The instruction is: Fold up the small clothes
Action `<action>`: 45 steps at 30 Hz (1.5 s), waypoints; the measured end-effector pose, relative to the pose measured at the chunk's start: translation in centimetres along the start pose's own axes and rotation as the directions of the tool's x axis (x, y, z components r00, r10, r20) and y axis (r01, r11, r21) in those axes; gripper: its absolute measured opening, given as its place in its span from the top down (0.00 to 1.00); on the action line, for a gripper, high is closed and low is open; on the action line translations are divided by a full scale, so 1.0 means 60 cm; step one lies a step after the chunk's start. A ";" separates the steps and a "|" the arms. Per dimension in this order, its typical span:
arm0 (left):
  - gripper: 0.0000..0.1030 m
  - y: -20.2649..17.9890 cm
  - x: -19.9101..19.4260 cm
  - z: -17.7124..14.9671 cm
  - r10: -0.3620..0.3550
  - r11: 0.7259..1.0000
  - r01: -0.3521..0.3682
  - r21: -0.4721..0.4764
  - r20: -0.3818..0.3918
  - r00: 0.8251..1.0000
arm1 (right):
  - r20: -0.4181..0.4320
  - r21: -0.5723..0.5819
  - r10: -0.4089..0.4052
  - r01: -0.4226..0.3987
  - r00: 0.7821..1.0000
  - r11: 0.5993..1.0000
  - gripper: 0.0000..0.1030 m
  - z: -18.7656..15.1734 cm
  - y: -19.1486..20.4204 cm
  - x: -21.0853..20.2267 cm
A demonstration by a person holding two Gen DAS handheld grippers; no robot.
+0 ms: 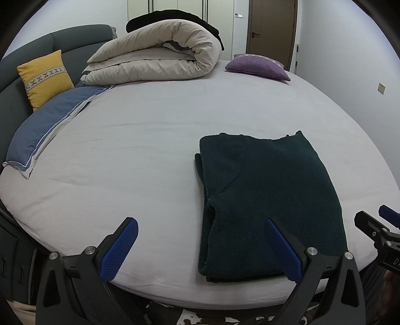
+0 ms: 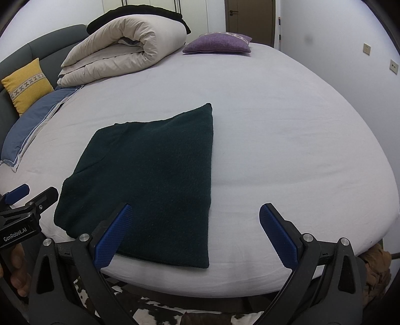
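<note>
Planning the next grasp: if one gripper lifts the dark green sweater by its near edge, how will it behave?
The dark green sweater is thick, soft knit lying in folded layers, so it would likely droop and unfold. Its fuzzy surface probably grips the bed sheet rather than sliding. It cannot roll.

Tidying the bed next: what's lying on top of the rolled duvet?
A black fabric item lies across the top of the duvet. Only its front edge shows; the rest is hidden behind the roll, so what it is cannot be told.
</note>
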State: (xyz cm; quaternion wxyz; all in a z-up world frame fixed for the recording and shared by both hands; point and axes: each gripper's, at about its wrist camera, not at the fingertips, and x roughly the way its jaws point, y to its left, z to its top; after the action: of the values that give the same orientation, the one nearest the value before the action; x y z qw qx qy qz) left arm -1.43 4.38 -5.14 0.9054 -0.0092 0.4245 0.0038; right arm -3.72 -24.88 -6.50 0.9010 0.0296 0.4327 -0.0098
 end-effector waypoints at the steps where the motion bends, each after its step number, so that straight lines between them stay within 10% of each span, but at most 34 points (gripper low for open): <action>1: 0.00 0.000 0.000 0.000 0.000 1.000 0.000 0.000 0.000 1.000 | -0.001 0.001 0.001 -0.001 1.000 1.000 0.00 0.000 0.001 0.000; 45: 0.00 0.003 0.003 -0.006 0.001 1.000 -0.001 0.002 -0.005 1.000 | -0.008 0.002 0.004 -0.004 1.000 1.000 0.00 -0.008 0.001 0.007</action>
State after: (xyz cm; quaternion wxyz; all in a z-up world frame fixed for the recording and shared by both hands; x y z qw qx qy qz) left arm -1.57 4.55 -5.51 0.9043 -0.0082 0.4267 0.0038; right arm -3.80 -24.81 -7.14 0.8993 0.0314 0.4361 -0.0083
